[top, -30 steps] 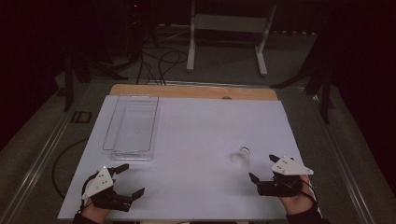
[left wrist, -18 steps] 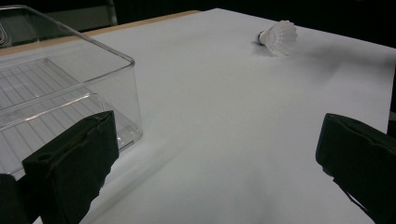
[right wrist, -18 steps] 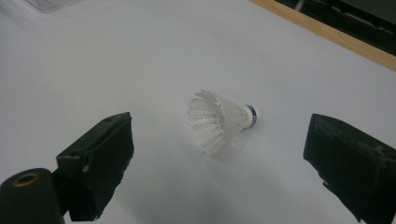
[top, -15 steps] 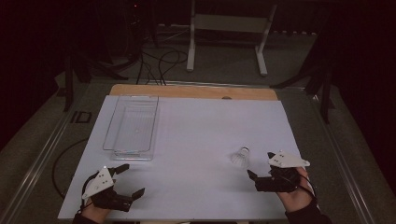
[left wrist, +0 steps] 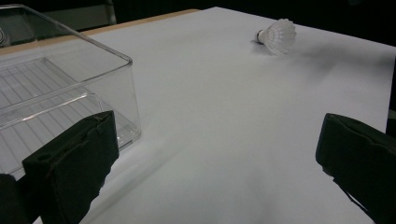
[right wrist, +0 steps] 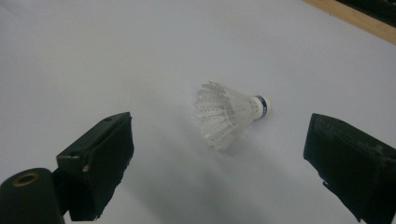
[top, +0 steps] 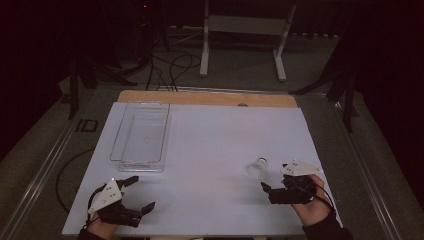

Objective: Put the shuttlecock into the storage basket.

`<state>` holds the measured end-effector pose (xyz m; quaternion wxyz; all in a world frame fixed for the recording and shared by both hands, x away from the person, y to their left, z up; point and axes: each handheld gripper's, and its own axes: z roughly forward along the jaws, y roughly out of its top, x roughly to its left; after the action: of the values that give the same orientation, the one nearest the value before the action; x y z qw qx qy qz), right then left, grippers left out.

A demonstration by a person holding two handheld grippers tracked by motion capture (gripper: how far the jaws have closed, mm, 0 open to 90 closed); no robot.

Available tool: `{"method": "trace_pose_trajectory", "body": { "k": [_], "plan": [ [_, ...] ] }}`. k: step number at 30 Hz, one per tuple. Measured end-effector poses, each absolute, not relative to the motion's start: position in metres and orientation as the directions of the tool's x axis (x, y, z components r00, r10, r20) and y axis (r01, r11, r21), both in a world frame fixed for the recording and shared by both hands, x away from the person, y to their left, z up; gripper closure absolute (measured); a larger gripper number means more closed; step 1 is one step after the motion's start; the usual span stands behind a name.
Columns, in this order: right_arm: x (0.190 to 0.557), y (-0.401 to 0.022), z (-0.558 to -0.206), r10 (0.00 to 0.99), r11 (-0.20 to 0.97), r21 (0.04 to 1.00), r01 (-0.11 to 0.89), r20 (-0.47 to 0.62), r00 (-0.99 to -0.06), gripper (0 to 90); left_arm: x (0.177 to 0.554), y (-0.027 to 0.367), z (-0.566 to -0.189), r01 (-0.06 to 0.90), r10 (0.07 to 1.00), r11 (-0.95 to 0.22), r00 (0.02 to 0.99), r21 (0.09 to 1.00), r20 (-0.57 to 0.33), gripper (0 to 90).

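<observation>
A white feather shuttlecock [top: 257, 168] lies on its side on the white table sheet, at the near right. My right gripper [top: 275, 178] is open just behind and to the right of it, jaws turned toward it. In the right gripper view the shuttlecock [right wrist: 226, 114] lies a short way ahead between the two spread jaws of the right gripper [right wrist: 220, 164], cork end with a blue band to the right. My left gripper [top: 142, 192] is open at the near left, with nothing between its jaws. In the left gripper view the left gripper [left wrist: 215, 158] faces the shuttlecock [left wrist: 278, 35] far off.
A clear plastic box [top: 116, 145] with a ribbed floor stands at the left of the sheet, its near corner close to my left gripper; its wall [left wrist: 116, 88] rises beside the left jaw. A wooden strip [top: 205, 97] borders the far edge. A metal stand and cables sit beyond.
My right gripper has edged left and forward, closer to the shuttlecock. The left gripper and the shuttlecock have stayed where they were.
</observation>
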<state>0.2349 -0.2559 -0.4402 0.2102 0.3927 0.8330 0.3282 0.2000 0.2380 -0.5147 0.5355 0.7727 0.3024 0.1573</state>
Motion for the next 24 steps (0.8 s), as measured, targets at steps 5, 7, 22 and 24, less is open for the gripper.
{"method": "trace_pose_trajectory", "body": {
  "k": [5,7,22,24],
  "plan": [
    [0.234,-0.254,-0.443,0.806,0.462,0.712,0.529,-0.088,-0.585,8.5,0.2,0.237,-0.515,0.298,0.634,-0.249,0.769,0.922,-0.078,0.1],
    [0.234,-0.253,-0.443,0.806,0.464,0.708,0.533,-0.087,-0.586,8.5,0.2,0.237,-0.515,0.298,0.634,-0.25,0.77,0.921,-0.077,0.0],
    [0.24,-0.246,-0.443,0.812,0.482,0.64,0.599,-0.069,-0.58,8.6,0.2,0.237,-0.515,0.298,0.632,-0.257,0.772,0.919,-0.073,0.1],
    [0.241,-0.245,-0.444,0.81,0.484,0.623,0.614,-0.053,-0.584,8.6,0.199,0.237,-0.515,0.298,0.632,-0.255,0.771,0.92,-0.075,0.1]
  ]
}}
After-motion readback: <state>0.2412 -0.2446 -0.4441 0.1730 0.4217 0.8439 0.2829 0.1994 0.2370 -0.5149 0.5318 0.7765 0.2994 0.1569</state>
